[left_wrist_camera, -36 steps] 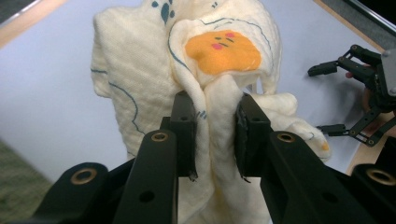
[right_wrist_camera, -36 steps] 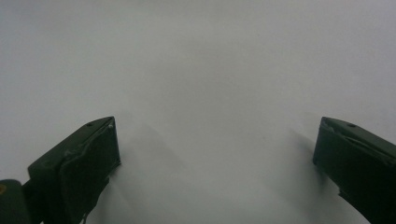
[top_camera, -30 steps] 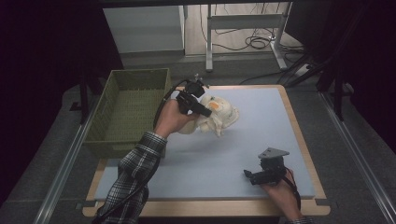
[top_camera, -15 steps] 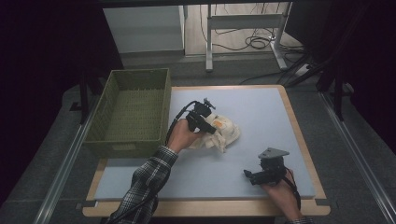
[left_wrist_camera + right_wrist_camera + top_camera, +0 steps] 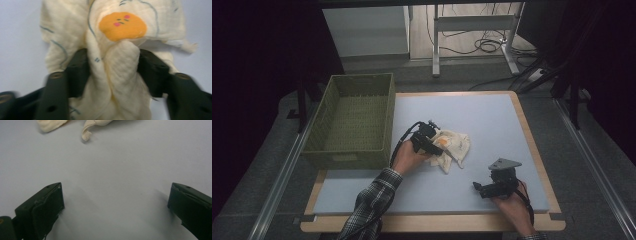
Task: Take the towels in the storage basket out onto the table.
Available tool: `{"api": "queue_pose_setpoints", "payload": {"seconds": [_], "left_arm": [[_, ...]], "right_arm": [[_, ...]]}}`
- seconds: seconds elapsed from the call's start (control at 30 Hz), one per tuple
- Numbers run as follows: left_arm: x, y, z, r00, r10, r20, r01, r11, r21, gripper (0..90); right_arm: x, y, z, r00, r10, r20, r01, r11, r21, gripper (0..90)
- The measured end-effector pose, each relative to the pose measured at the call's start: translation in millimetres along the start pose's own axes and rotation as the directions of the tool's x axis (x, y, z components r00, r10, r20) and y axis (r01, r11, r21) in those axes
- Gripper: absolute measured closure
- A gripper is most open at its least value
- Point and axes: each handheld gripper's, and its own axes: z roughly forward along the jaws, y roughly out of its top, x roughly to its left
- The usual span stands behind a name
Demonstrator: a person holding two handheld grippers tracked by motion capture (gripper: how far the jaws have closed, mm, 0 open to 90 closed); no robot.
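- The worktop (image 5: 492,120) lies bare behind and to the right of the crumpled cloth (image 5: 452,145), so a hand passes freely there.
- The green basket (image 5: 354,120) walls off the left edge, just beside the left tongs (image 5: 428,141).
- Bare surface separates the cloth from the right tongs (image 5: 484,189).
- The basket's inside is open from above.

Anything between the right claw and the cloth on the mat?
Nothing visible. The right claw rests open on the blue mat, with bare mat between it and the cream cloth. The left claw straddles the cloth's bunched fold, its jaws having just been opening.
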Motion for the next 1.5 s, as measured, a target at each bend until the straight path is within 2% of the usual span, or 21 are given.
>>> {"api": "queue_pose_setpoints", "payload": {"seconds": [0.1,0.2,0.33,0.4,0.5,0.6,0.7,0.8,0.93,1.03,1.1,1.2,1.3,1.37,1.4,1.5], "left_arm": [[-3.6,-3.0,-6.0,0.9993,0.028,-0.023,-0.029,0.9994,-0.017,27.4],[-7.0,-8.1,-16.1,0.997,0.058,-0.05,-0.06,0.9974,-0.04,24.8],[-9.0,-16.5,-30.3,0.9964,0.057,-0.063,-0.061,0.9958,-0.067,26.5],[-9.8,-21.9,-37.0,0.9967,0.056,-0.058,-0.061,0.9947,-0.083,30.7],[-11.3,-30.7,-43.8,0.9969,0.053,-0.058,-0.059,0.9936,-0.096,37.7],[-13.2,-39.2,-47.3,0.9975,0.049,-0.051,-0.054,0.992,-0.114,44.7],[-17.0,-44.4,-47.1,0.9973,0.059,-0.045,-0.064,0.9916,-0.113,53.8],[-22.2,-47.0,-45.9,0.9951,0.083,-0.053,-0.088,0.9902,-0.109,58.4],[-23.5,-46.1,-39.2,0.9938,0.089,-0.066,-0.096,0.9892,-0.111,54.0],[-21.5,-47.0,-33.8,0.9944,0.082,-0.066,-0.089,0.9903,-0.107,51.0],[-18.0,-48.3,-28.0,0.9945,0.074,-0.073,-0.082,0.9916,-0.101,51.7],[-13.7,-50.2,-22.9,0.9954,0.058,-0.077,-0.065,0.994,-0.088,58.9],[-10.4,-52.7,-19.4,0.9972,0.044,-0.061,-0.049,0.9952,-0.085,70.8],[-9.6,-53.9,-19.1,0.9973,0.041,-0.06,-0.047,0.9949,-0.089,79.1],[-9.6,-54.5,-19.9,0.9974,0.038,-0.06,-0.044,0.9942,-0.098,81.9],[-10.6,-55.2,-25.2,0.9978,0.035,-0.057,-0.042,0.9918,-0.121,84.3]], "right_arm": [[-0.1,0.0,0.0,1.0,0.0,-0.001,0.0,1.0,0.0,0.6],[-0.2,0.1,-0.1,1.0,0.001,-0.002,-0.001,1.0,0.0,0.7],[-0.9,0.2,-1.5,1.0,0.01,-0.002,-0.01,1.0,-0.002,3.8],[-2.5,0.7,-4.6,0.9999,0.006,-0.008,-0.006,1.0,-0.007,12.2],[-5.0,4.7,-9.5,0.9986,0.022,-0.049,-0.024,0.999,-0.034,23.7],[-4.8,13.0,-13.5,0.9977,0.003,-0.068,-0.007,0.998,-0.069,35.4],[-3.8,25.4,-12.1,0.9964,-0.028,-0.08,0.022,0.996,-0.081,48.4],[-2.3,40.3,-5.6,0.9914,-0.065,-0.113,0.057,0.996,-0.073,59.0],[-0.3,61.0,9.6,0.9857,-0.094,-0.139,0.087,0.995,-0.057,62.7],[2.0,74.4,24.0,0.9822,-0.114,-0.15,0.106,0.993,-0.055,59.7],[4.1,79.5,33.6,0.9821,-0.12,-0.145,0.115,0.992,-0.043,55.7],[7.3,83.7,51.8,0.9806,-0.148,-0.129,0.148,0.989,-0.006,55.7],[9.9,83.8,64.0,0.9784,-0.185,-0.092,0.187,0.982,0.018,65.0],[8.5,84.6,65.4,0.979,-0.173,-0.108,0.175,0.985,0.009,79.4],[8.5,84.6,65.2,0.9785,-0.181,-0.099,0.183,0.983,0.011,83.8],[7.8,85.0,61.3,0.9785,-0.188,-0.084,0.191,0.981,0.021,87.3]]}}
